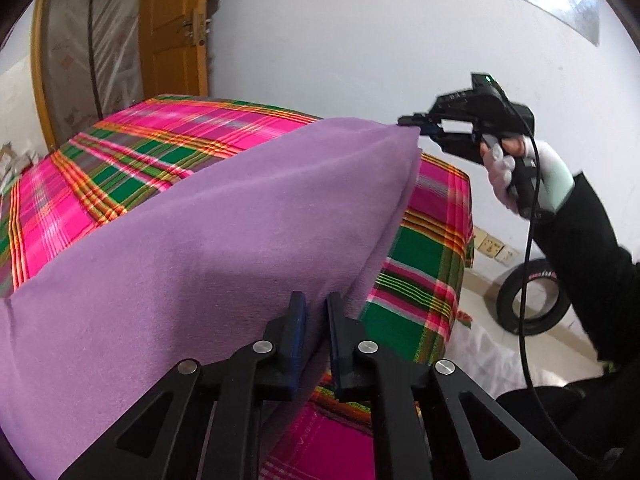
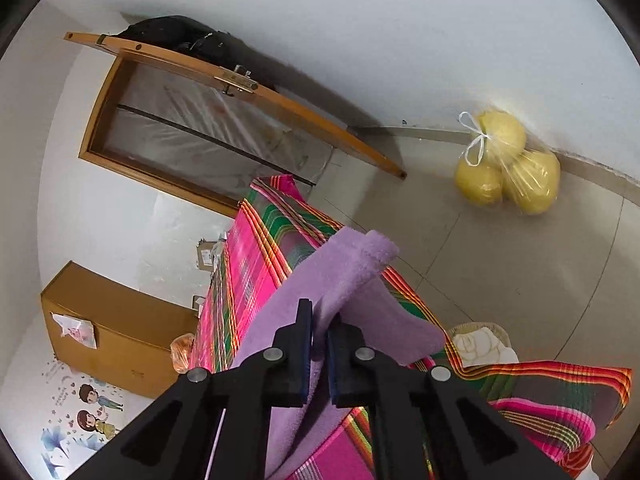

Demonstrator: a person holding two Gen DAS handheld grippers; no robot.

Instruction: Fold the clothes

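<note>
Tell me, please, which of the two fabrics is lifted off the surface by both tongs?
The plain purple cloth: the left tongs and right tongs each pinch a corner, holding it up, while the pink-and-green plaid cover lies flat underneath.

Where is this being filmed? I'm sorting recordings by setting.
Probably a room in a home: a table under a plaid cloth, a wooden door, a bag of yellow fruit on the tiled floor, a tyre by the wall.

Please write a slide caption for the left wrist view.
Both grippers, left gripper and right gripper, hold a folded purple cloth above a plaid-covered table.
</note>
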